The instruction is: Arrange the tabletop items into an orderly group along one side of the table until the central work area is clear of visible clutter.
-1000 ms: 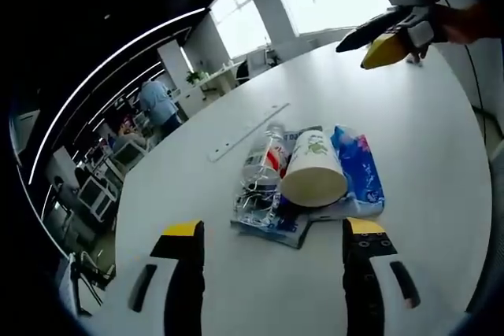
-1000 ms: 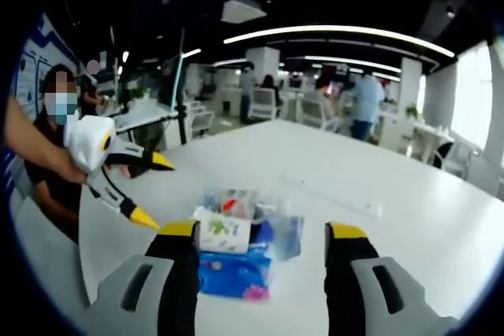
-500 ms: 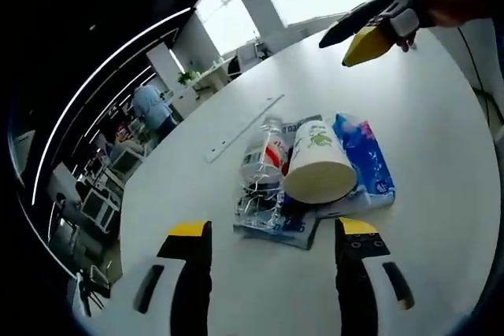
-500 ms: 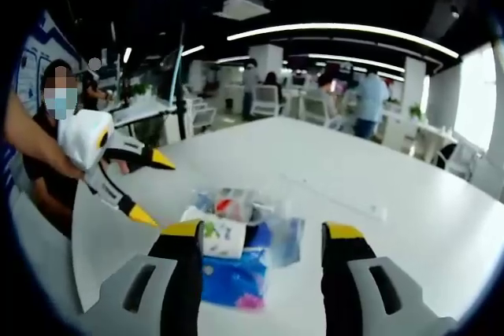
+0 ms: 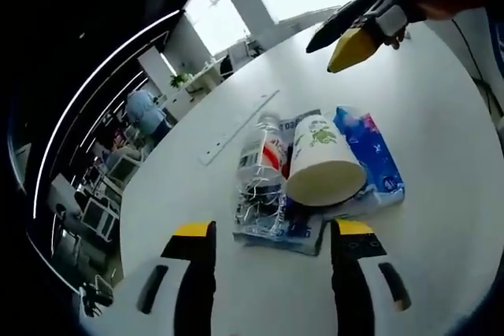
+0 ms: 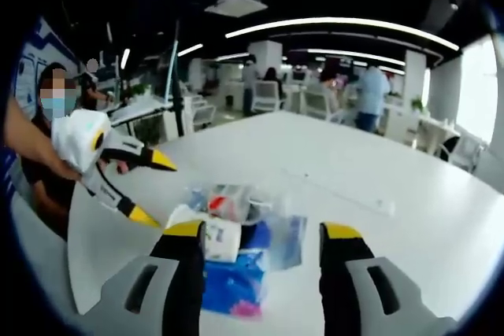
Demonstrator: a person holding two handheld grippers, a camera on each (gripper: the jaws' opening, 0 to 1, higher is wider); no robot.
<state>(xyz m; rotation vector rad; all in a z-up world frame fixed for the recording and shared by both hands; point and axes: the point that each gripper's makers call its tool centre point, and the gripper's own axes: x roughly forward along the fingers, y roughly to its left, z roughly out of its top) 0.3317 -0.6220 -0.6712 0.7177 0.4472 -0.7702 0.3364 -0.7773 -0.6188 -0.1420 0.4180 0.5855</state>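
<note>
A small pile lies on the white table (image 5: 441, 218). It holds a paper cup (image 5: 323, 171) on its side, a crushed clear bottle (image 5: 264, 167), a blue tissue pack (image 5: 374, 159) and a flat blue-white packet (image 5: 283, 230) underneath. My left gripper (image 5: 273, 230) is open just short of the pile, with nothing between its jaws. My right gripper (image 5: 346, 33) hangs open above the pile's far side. In the right gripper view the cup (image 6: 209, 230), bottle (image 6: 228, 198) and blue pack (image 6: 232, 285) sit ahead of the open right gripper (image 6: 261, 230). The left gripper (image 6: 153, 188) is open at the left.
A long white strip (image 5: 236, 127) lies on the table beyond the pile, also visible as the strip (image 6: 346, 194) in the right gripper view. The table's curved edge (image 5: 126, 218) runs close on the left. Desks, chairs and people stand in the office beyond.
Both cameras have edged closer to the pile. In the left gripper view the right gripper has drifted left and lower. The pile itself has not moved.
</note>
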